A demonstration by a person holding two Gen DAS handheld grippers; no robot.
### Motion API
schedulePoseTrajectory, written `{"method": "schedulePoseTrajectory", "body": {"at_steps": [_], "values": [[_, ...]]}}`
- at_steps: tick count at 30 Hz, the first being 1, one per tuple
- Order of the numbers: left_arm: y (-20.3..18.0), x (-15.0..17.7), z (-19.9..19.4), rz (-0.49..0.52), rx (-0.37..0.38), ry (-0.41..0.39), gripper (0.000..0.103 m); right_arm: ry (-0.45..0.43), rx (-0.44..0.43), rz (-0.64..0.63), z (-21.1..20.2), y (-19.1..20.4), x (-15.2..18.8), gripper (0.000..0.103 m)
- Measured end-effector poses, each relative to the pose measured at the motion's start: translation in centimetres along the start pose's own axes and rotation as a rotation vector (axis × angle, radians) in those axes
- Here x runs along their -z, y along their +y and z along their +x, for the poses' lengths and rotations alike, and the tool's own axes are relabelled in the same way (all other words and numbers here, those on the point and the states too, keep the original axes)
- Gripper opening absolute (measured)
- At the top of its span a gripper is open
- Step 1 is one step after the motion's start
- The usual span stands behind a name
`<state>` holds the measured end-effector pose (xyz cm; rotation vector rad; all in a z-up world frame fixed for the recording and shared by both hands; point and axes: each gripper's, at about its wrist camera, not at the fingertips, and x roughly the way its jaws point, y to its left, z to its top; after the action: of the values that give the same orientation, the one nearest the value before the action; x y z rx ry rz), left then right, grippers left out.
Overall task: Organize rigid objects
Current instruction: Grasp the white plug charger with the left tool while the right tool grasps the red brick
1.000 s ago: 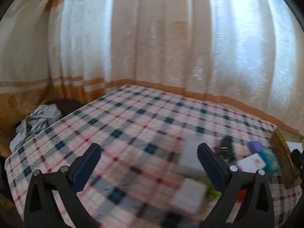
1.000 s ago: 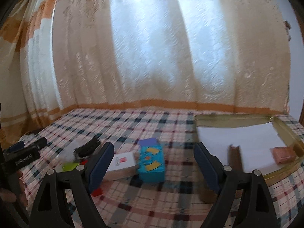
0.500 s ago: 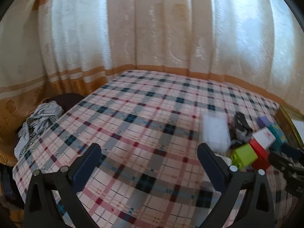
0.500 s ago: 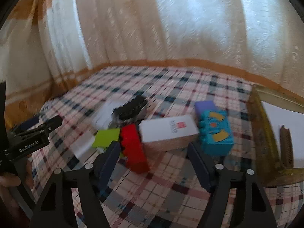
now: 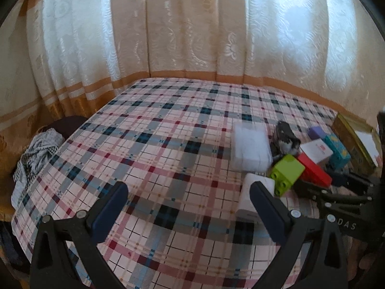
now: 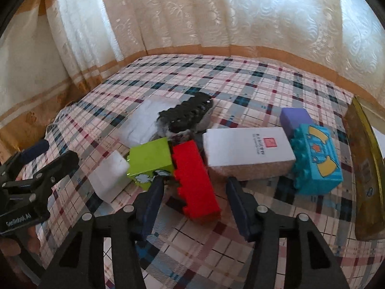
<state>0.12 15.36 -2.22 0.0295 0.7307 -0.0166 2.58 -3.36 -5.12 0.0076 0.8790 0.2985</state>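
A pile of objects lies on the plaid cloth: a red brick, a green brick, a white carton, a blue brick, a purple block, a black brush-like object, a flat white box and a small white block. My right gripper is open, its jaws on either side of the red brick's near end. My left gripper is open and empty over bare cloth, left of the small white block and green brick.
A gold-rimmed tray stands at the right edge; it also shows in the left wrist view. Curtains hang behind the table. Crumpled checked cloth lies off the table's left edge. The left gripper shows in the right wrist view.
My right gripper has swung left from the tray and come down close over the red brick. My left gripper has pulled back; the pile now sits to its right.
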Motion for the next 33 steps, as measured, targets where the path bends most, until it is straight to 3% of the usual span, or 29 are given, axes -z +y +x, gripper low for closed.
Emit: {"method": "schedulePoseTrajectory", "body": {"at_steps": [2,3,4,11,16,20,23,27,29,30,33], "values": [[-0.5,0.1,0.1,0.030,0.000,0.007,0.102,0.001,-0.015,-0.008,-0.1,0.0,0.0,0.045],[-0.9,0.1,0.1,0.045,0.004,0.011,0.102,0.003,-0.019,-0.016,-0.2,0.1,0.1,0.032],[-1.1,0.2,0.1,0.054,0.010,0.015,0.102,0.006,-0.022,-0.026,-0.2,0.1,0.2,0.026],[-3.9,0.3,1.1,0.131,0.038,0.059,0.102,-0.032,-0.091,-0.063,-1.8,-0.4,1.0,0.025],[-5.5,0.2,2.8,0.163,0.068,0.123,0.102,-0.079,-0.063,-0.119,-3.2,-0.2,1.4,0.025],[-6.4,0.1,3.8,0.184,0.034,0.149,0.098,-0.116,-0.065,-0.132,-4.2,-0.6,1.7,0.025],[-6.0,-0.2,4.4,0.143,0.050,0.158,0.089,-0.137,-0.056,-0.118,-4.6,-1.2,1.6,0.025],[-5.1,-0.2,4.7,0.077,0.128,0.176,0.072,-0.134,-0.056,-0.089,-4.5,-1.7,1.6,0.025],[-5.1,-0.2,4.6,0.078,0.130,0.166,0.056,-0.137,-0.053,-0.077,-4.5,-1.9,1.6,0.025],[-5.4,-0.2,4.4,0.088,0.139,0.159,0.041,-0.140,-0.053,-0.075,-4.5,-1.9,1.6,0.025],[-5.7,-0.1,4.2,0.104,0.129,0.154,0.038,-0.160,-0.050,-0.073,-4.9,-1.9,1.6,0.025]]}}
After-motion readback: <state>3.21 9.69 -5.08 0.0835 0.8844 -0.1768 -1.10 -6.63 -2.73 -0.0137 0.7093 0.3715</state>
